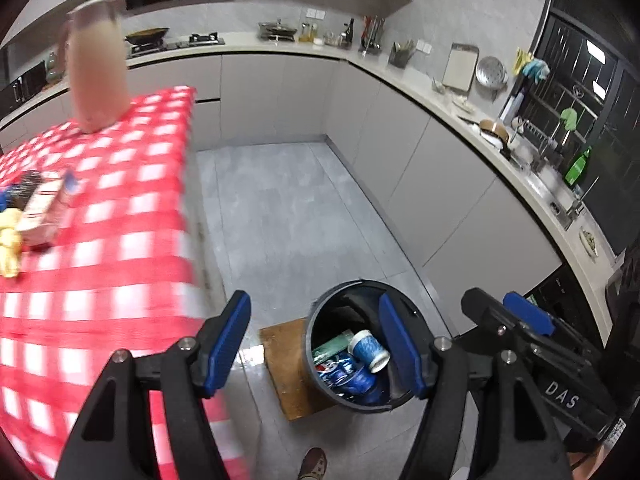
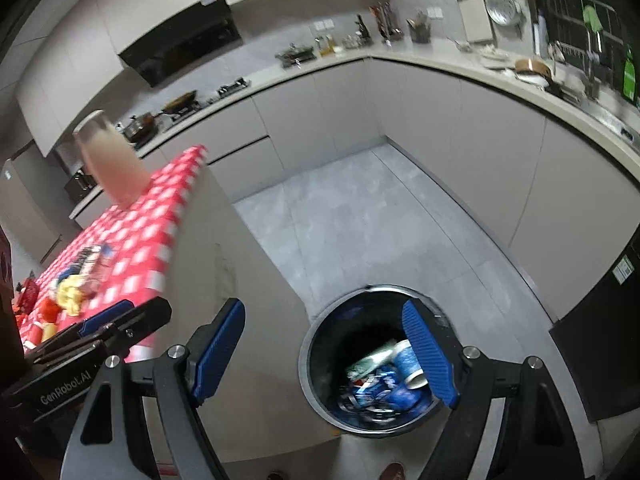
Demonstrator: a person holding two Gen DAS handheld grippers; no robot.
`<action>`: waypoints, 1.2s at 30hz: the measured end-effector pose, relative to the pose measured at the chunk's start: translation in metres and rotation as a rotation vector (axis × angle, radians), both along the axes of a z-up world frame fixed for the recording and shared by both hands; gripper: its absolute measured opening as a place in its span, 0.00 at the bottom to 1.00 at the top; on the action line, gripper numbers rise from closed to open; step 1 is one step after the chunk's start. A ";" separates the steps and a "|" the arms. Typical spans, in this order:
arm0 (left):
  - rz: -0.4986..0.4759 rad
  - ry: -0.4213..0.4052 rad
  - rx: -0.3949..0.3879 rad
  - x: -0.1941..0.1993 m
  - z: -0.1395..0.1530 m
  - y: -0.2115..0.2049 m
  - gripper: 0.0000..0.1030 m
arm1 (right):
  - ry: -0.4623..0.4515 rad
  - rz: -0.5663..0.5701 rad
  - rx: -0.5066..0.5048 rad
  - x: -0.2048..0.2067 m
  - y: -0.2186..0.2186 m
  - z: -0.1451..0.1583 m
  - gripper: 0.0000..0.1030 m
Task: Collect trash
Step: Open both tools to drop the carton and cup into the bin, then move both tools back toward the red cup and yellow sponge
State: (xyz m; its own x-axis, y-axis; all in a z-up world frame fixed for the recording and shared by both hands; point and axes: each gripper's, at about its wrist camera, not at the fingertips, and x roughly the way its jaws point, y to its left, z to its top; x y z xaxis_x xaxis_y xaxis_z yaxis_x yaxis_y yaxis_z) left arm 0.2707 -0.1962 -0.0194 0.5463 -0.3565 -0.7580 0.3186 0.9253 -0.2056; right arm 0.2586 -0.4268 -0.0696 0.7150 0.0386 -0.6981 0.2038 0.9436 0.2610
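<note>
We hold both grippers above the floor beside the counter, each with its fingers spread wide apart and nothing between them: the left gripper and the right gripper. Below sits the round dark bin, holding a blue paper cup and crushed wrappers. More trash lies on the red checked cloth, left.

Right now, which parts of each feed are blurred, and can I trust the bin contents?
Left wrist view: red checked tablecloth and metal jug smeared; round black bin contents sharp, blue paper cup clear. Right wrist view: bin contents blurred.
</note>
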 end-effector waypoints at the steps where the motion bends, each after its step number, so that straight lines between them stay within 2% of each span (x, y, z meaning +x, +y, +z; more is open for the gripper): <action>1: 0.004 -0.005 -0.003 0.001 0.001 0.007 0.68 | -0.007 0.007 -0.002 0.000 0.011 0.005 0.80; 8: 0.073 -0.047 0.020 0.001 0.008 0.090 0.69 | -0.033 0.071 -0.013 0.000 0.117 0.029 0.80; 13: 0.138 -0.071 0.051 -0.003 0.010 0.162 0.75 | -0.045 0.085 -0.032 0.006 0.192 0.034 0.80; 21: 0.234 -0.066 0.079 -0.003 0.009 0.263 0.75 | -0.040 0.118 -0.026 0.017 0.293 0.034 0.80; 28: 0.324 -0.050 0.063 -0.002 0.007 0.318 0.75 | -0.023 0.218 -0.046 0.034 0.345 0.039 0.80; 32: 0.388 -0.044 0.081 0.000 0.004 0.336 0.75 | -0.040 0.271 -0.059 0.046 0.360 0.039 0.80; 36: 0.409 -0.031 0.114 0.002 0.000 0.349 0.75 | -0.046 0.303 -0.027 0.055 0.370 0.035 0.80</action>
